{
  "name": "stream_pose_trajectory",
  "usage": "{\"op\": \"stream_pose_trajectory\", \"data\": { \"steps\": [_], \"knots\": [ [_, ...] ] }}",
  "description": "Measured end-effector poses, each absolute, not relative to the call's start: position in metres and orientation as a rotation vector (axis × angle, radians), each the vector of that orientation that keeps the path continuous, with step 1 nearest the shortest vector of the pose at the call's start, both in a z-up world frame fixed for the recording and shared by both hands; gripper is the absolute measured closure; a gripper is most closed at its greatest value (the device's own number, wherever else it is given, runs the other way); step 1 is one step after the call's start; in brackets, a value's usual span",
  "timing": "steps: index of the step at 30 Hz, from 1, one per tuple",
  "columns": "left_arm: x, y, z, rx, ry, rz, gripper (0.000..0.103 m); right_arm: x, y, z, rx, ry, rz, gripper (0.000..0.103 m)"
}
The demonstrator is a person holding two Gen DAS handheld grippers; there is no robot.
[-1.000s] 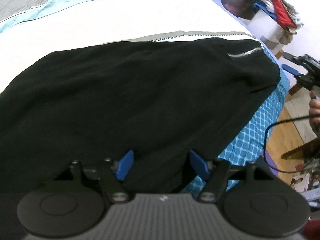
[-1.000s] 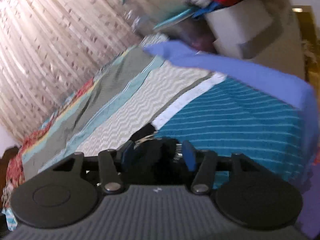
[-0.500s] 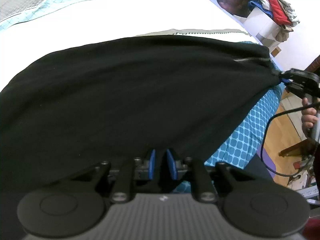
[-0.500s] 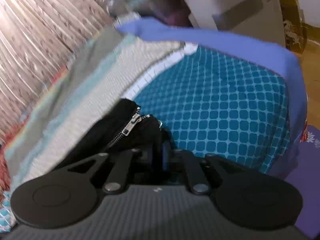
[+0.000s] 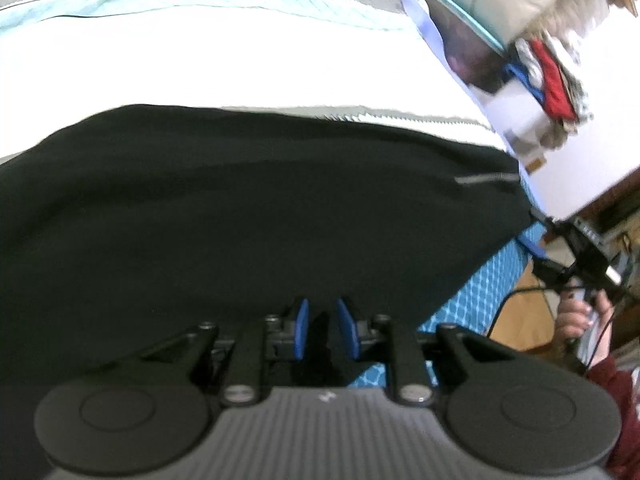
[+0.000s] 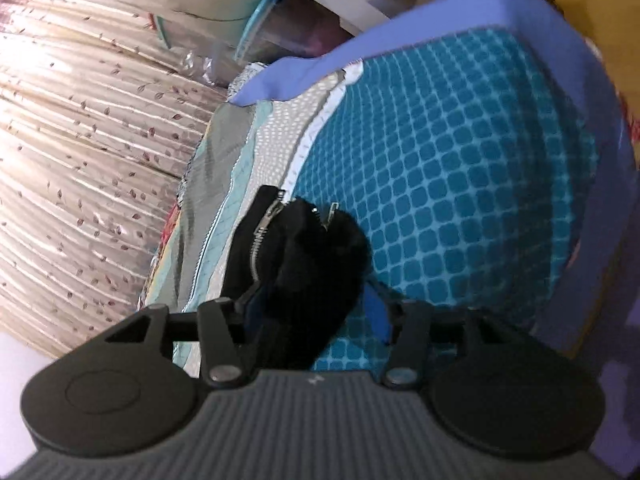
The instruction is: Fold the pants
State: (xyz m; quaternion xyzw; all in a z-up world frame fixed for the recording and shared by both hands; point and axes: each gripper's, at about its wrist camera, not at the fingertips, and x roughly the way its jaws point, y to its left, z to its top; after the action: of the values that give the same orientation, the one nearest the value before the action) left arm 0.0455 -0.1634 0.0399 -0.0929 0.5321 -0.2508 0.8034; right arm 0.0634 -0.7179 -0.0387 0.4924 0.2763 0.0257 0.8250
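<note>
The black pants lie spread on the bed, soft and floppy. The left gripper pinches their near hem; the right gripper has just reopened, jaws wide around the zippered corner (better re-pinched there).

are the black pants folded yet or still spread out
Spread out. The black pants lie as one wide sheet across the bed, no layer doubled over; only the zipper corner is bunched.

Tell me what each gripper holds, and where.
Left gripper, just closed, pinches the black pants at their near edge. Right gripper, jaws just opening, grips nothing; the zippered corner lies between them.
</note>
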Motion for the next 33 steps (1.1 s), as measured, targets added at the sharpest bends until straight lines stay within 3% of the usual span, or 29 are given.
{"op": "stream_pose_trajectory", "data": {
  "steps": [6, 8, 11, 18, 23, 25, 29, 33],
  "knots": [
    [0.045, -0.14, 0.038, -0.277, 1.134, -0.465, 0.085, 0.079, -0.707, -0.032, 1.041, 0.554, 0.038, 0.049],
    [0.043, -0.133, 0.038, -0.293, 1.132, -0.448, 0.085, 0.086, -0.698, -0.027, 0.995, 0.585, 0.032, 0.08],
    [0.042, -0.128, 0.041, -0.306, 1.116, -0.442, 0.085, 0.084, -0.681, -0.005, 0.899, 0.565, 0.061, 0.081],
    [0.038, -0.114, 0.043, -0.368, 1.085, -0.412, 0.085, 0.08, -0.564, 0.071, 0.357, 0.576, 0.349, 0.082],
    [0.027, -0.099, 0.043, -0.397, 1.067, -0.389, 0.085, 0.078, -0.456, 0.055, 0.082, 0.686, 0.554, 0.081],
    [0.02, -0.089, 0.042, -0.413, 1.061, -0.369, 0.085, 0.08, -0.415, 0.032, 0.005, 0.779, 0.606, 0.076],
    [0.009, -0.064, 0.044, -0.457, 1.033, -0.321, 0.08, 0.061, -0.364, 0.012, -0.243, 0.787, 0.654, 0.037],
    [-0.006, -0.035, 0.044, -0.512, 0.999, -0.282, 0.076, 0.05, -0.375, 0.041, -0.204, 0.759, 0.698, 0.037]
  ]
}}
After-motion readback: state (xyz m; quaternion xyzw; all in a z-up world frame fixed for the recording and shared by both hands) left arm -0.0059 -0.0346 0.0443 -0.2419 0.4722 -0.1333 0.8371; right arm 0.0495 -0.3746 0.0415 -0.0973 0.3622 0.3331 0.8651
